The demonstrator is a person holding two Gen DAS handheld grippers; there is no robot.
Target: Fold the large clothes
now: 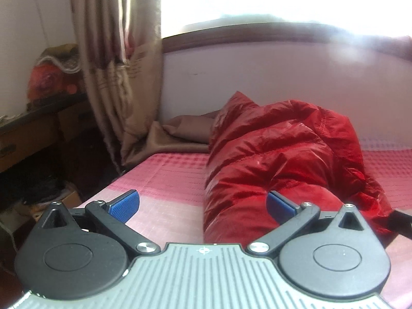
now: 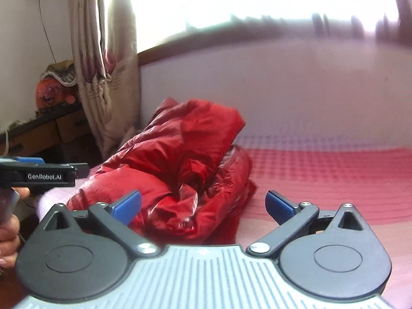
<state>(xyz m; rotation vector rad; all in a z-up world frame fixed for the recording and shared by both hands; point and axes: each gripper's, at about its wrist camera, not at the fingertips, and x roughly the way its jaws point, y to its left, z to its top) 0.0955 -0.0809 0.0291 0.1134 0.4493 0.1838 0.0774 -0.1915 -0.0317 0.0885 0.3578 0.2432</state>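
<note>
A shiny red puffer jacket (image 1: 278, 159) lies bundled in a thick roll on the pink checked bedspread (image 1: 164, 175). My left gripper (image 1: 203, 206) hovers just before its near end, jaws wide open, nothing between the blue pads (image 1: 123, 206). In the right wrist view the same jacket (image 2: 180, 159) sits folded at centre left. My right gripper (image 2: 203, 206) stands open in front of it, its pads (image 2: 280, 206) clear of the fabric. The left gripper (image 2: 41, 172) shows at the left edge of that view, held in a hand (image 2: 10, 221).
A white wall (image 1: 283, 77) and a bright window run behind the bed. A patterned curtain (image 1: 116, 64) hangs at the left, with a brown cloth (image 1: 175, 128) bunched at the bed's far corner. A low dark shelf (image 1: 38, 118) with clutter stands beyond the bed's left edge.
</note>
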